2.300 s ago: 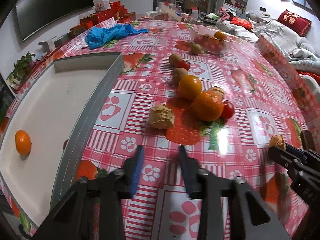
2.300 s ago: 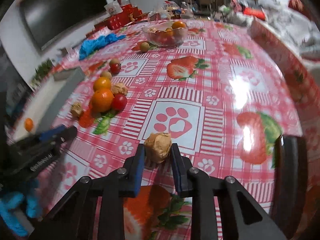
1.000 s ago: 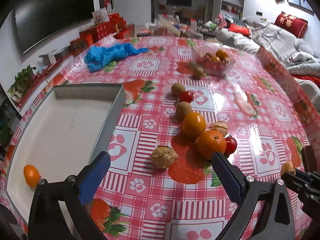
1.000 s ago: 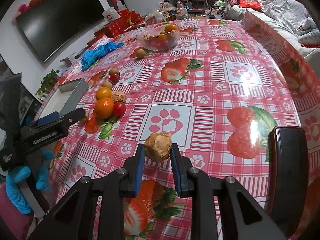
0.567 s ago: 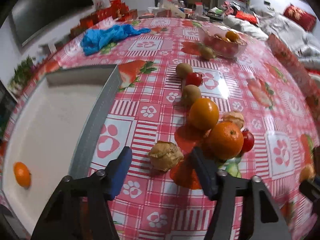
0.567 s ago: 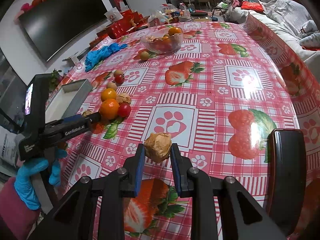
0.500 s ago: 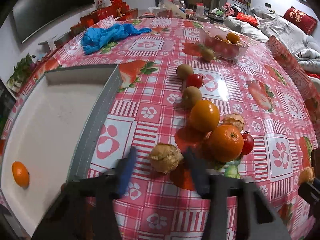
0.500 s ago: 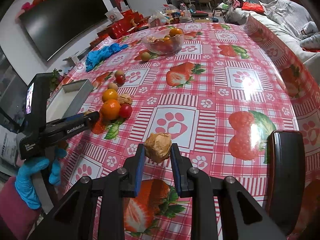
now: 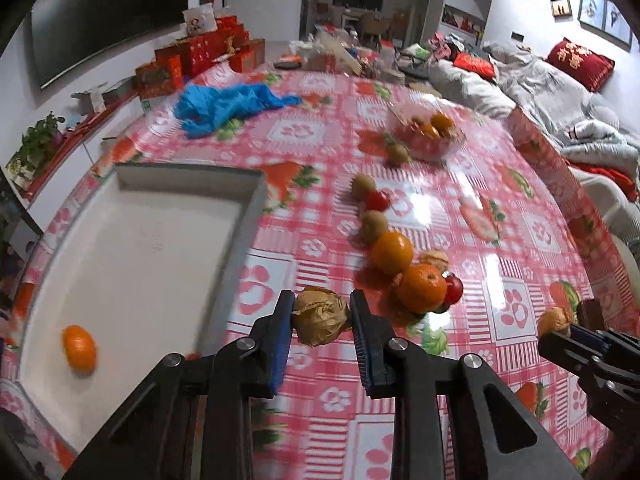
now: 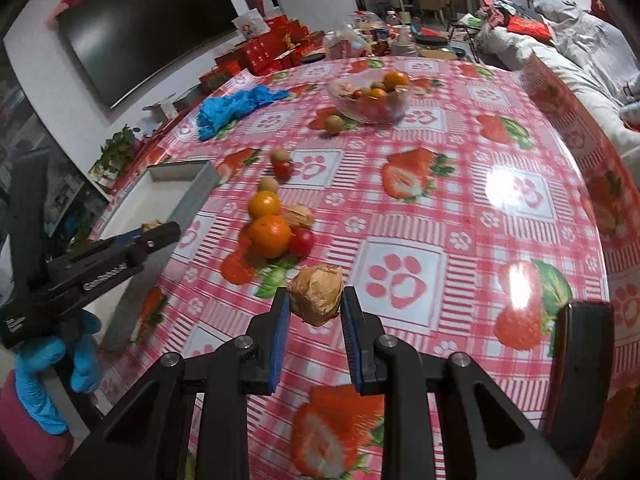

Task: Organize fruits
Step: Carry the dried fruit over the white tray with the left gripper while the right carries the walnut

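My left gripper [image 9: 321,312] is shut on a papery brown husked fruit [image 9: 320,315], held just off the red checked tablecloth beside the grey tray [image 9: 240,236]. One small orange [image 9: 79,349] lies in that tray. My right gripper [image 10: 315,307] is shut on a second husked fruit [image 10: 316,294], lifted above the cloth. From the right wrist view the left gripper [image 10: 160,234] shows at the left, held by a blue-gloved hand [image 10: 44,364]. A row of loose fruit lies on the cloth: two oranges [image 9: 423,288], a third husked fruit [image 9: 434,259], red tomatoes [image 9: 453,289] and brown kiwis [image 9: 373,226].
A glass bowl [image 9: 428,136] of mixed fruit stands at the far side, with one kiwi [image 9: 398,155] beside it. A heap of blue gloves [image 9: 228,106] lies at the far left. Red boxes [image 9: 192,60] line the table's back edge. A sofa with bedding [image 9: 560,92] is at the right.
My left gripper, wide open a second ago, closed on the husked fruit and lifted it. My right gripper rose a little with its fruit still clamped.
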A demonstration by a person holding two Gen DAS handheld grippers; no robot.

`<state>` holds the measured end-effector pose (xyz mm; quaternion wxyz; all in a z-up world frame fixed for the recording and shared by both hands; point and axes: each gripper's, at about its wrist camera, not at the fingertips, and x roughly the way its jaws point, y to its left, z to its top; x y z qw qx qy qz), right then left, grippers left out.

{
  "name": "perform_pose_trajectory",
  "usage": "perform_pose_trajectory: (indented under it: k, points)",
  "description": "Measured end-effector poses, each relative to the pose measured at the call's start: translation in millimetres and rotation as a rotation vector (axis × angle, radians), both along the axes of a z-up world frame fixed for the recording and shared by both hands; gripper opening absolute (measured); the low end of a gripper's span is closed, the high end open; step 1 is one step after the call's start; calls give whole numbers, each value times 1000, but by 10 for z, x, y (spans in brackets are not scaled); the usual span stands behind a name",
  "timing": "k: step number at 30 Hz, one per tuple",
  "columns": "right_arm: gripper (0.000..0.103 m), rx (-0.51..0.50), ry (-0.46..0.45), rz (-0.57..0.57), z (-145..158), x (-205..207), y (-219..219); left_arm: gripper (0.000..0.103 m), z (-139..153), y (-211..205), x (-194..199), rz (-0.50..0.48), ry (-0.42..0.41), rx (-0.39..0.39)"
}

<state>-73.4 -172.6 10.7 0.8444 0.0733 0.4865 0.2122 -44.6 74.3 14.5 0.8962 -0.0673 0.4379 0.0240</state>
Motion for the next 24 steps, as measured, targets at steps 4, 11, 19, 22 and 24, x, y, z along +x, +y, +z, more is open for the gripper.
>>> perform_pose_trajectory:
  k: [4,11,19,22,24]
  points:
    - [28,-13,-18,34,104,41,185,30,133,218,-76,30,-17,20]
    - [28,-13,-60,135,349,139,721,30,329,732,-242,127,-46,60]
    - [28,3,-64,257,446,125,1377,30,252,1124,-360,232,-35,88]
    - [28,8,-52,291,424,111,1568,30,157,1175,-389,248,-23,91]
    - [28,1,-48,315,405,107,1695,30,93,1195,-392,253,-12,91]
